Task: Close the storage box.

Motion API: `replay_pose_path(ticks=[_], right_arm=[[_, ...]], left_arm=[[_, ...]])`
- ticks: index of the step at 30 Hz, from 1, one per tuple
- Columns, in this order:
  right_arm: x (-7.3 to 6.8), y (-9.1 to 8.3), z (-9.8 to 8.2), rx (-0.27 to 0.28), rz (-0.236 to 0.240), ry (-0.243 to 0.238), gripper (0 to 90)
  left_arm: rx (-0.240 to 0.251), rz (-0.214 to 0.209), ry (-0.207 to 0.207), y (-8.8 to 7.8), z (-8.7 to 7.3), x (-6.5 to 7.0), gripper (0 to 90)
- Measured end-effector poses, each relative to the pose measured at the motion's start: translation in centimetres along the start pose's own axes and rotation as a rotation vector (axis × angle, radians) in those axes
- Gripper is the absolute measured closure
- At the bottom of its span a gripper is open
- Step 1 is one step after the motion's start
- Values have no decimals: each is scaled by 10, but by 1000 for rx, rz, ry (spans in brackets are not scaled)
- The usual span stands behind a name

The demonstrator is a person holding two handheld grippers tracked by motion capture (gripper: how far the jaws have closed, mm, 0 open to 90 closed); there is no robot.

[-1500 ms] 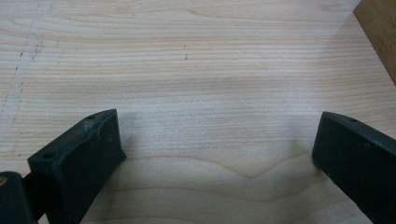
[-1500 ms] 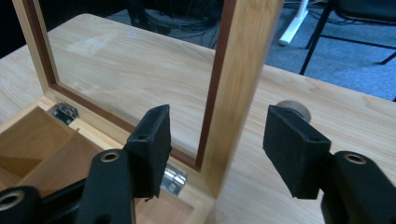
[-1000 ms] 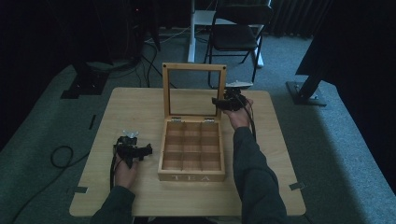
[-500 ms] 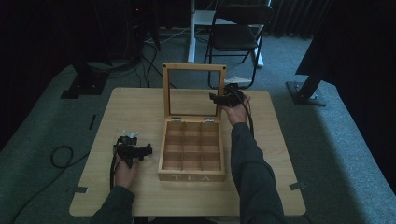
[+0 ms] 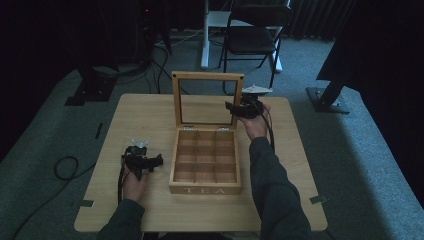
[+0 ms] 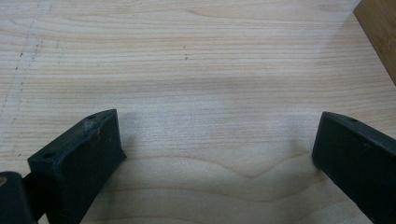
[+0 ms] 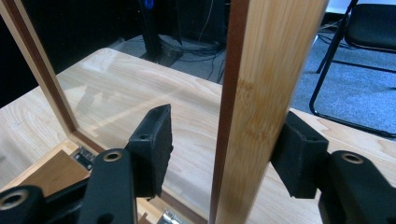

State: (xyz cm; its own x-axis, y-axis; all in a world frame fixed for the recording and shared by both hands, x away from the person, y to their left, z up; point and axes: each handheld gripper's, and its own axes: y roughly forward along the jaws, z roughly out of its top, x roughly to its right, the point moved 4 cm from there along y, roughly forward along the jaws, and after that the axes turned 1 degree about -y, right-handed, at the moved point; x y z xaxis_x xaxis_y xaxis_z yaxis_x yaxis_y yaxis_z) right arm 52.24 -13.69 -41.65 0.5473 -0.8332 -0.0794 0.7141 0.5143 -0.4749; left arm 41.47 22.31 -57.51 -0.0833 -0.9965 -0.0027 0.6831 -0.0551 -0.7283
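The right gripper (image 5: 233, 108) straddles the side rail of the upright glass lid (image 7: 261, 93), jaws spread apart on either side of the frame, one seemingly against it. The left gripper (image 6: 215, 154) rests wide apart over the bare table (image 6: 196, 60), beside the wooden tea box (image 5: 206, 161), which sits mid-table with its compartments exposed.

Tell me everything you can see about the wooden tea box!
The tea box is light wood with "TEA" on its front. Inside, thin dividers split it into compartments, which look empty. Its lid is a wooden frame around a clear pane, hinged at the back and standing upright, open. The box sits mid-table. The right hand-held gripper has its open jaws either side of the lid's right edge; one may be touching it.
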Motion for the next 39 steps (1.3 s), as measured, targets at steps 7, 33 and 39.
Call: replay_pose_path(ticks=[7,33,39], right_arm=[[-5,-12,-3,15,25,-5,447],[-35,-67,-8,26,37,-113,465],[-38,-76,-8,30,28,-96,470]], left_arm=[[0,0,1,0,0,0,16],[0,0,-3,0,0,0,16],[0,1,-4,0,0,0,16]])
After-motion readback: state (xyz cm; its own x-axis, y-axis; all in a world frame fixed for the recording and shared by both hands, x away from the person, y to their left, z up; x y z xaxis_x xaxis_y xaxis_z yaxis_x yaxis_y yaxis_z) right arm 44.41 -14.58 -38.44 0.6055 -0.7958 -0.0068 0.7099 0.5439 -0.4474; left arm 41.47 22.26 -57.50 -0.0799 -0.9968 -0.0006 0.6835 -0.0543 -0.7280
